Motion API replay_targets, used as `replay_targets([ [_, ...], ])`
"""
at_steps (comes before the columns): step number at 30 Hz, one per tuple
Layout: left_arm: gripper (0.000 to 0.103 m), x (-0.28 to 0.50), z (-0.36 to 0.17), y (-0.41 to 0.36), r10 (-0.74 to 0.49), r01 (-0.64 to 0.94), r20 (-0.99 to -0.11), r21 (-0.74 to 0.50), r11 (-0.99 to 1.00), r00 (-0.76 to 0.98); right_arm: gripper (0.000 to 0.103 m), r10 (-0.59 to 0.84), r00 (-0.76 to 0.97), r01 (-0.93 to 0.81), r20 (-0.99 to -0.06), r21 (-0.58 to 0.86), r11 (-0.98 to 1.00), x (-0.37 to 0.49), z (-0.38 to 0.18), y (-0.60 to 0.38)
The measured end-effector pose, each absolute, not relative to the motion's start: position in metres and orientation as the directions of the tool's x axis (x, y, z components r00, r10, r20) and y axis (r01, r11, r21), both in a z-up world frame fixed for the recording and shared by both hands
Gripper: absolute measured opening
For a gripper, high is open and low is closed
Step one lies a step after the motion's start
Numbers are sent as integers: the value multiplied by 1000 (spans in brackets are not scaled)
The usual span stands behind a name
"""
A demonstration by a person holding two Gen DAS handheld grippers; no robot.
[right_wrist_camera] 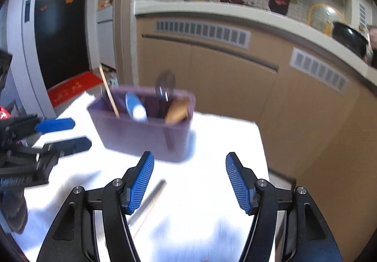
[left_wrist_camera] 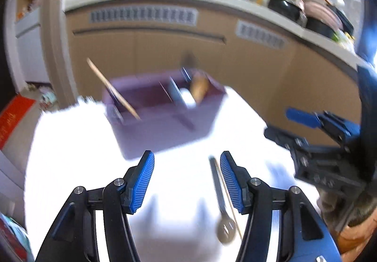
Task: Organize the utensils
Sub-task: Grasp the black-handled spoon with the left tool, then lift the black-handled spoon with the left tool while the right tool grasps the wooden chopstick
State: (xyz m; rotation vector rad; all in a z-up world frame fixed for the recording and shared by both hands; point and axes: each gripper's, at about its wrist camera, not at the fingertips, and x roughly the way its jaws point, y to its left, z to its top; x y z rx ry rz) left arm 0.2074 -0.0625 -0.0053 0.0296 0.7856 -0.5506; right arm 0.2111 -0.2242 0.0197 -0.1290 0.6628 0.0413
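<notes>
Left wrist view, from left to right: a wooden chopstick (left_wrist_camera: 113, 90) leans out of the left end of the purple utensil box (left_wrist_camera: 162, 118), which stands on the white table (left_wrist_camera: 70, 144). Right of it in the box sit a blue-and-white piece (left_wrist_camera: 186, 97) and a wooden spoon head (left_wrist_camera: 200, 89) — both blurred. Nearer than the box, the left gripper (left_wrist_camera: 187, 182) has its jaws apart with nothing between them. Just right of centre, a slotted metal spoon (left_wrist_camera: 222, 210) and a thin stick (left_wrist_camera: 229, 200) lie flat on the table, close to the right-hand pad. Right of the box, the right gripper (left_wrist_camera: 304, 118) — also parted and empty in its own view (right_wrist_camera: 189, 182).
</notes>
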Motion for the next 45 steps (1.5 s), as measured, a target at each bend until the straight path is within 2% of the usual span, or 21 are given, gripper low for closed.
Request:
replay_targets([
  [7, 54, 191, -49, -97, -457, 525, -772, -190, 830, 442, 64, -29, 738, -19, -675, -63, 998, 167, -26, -245],
  [8, 52, 193, -52, -103, -454, 532, -779, -186, 826, 432, 64, -39, 735, -5, -677, -64, 998, 162, -31, -248],
  [12, 31, 209, -66, -125, -405, 540, -810, -133, 831, 424, 64, -57, 727, 29, -684, -52, 998, 150, -45, -259],
  [16, 21, 229, -80, -140, -326, 528, -844, -60, 847, 426, 64, -39, 713, 34, -700, -21, 999, 143, -55, -270],
  [24, 21, 240, -86, -161, -301, 554, -865, -33, 832, 401, 66, -12, 705, 39, -709, 22, 999, 142, -67, -281],
  [30, 22, 246, -88, -172, -256, 556, -866, 31, 830, 430, 67, 2, 678, 25, -735, 26, 999, 143, -79, -278],
  [32, 22, 246, -88, -170, -262, 556, -861, 28, 831, 435, 71, -6, 679, 22, -734, 12, 1000, 143, -78, -275],
  [34, 18, 244, -88, -166, -267, 554, -855, 28, 832, 445, 82, -18, 676, 17, -737, -9, 1000, 143, -78, -270],
  [36, 11, 239, -86, -155, -266, 533, -850, 20, 846, 455, 85, -18, 679, 7, -734, -19, 1000, 142, -76, -266],
  [40, 11, 224, -84, -124, -259, 490, -830, 19, 871, 493, 100, 44, 691, -44, -722, 18, 999, 146, -67, -256],
  [45, 10, 212, -74, -73, -240, 402, -804, -2, 916, 544, 103, 85, 693, -104, -716, 17, 994, 169, -56, -232],
])
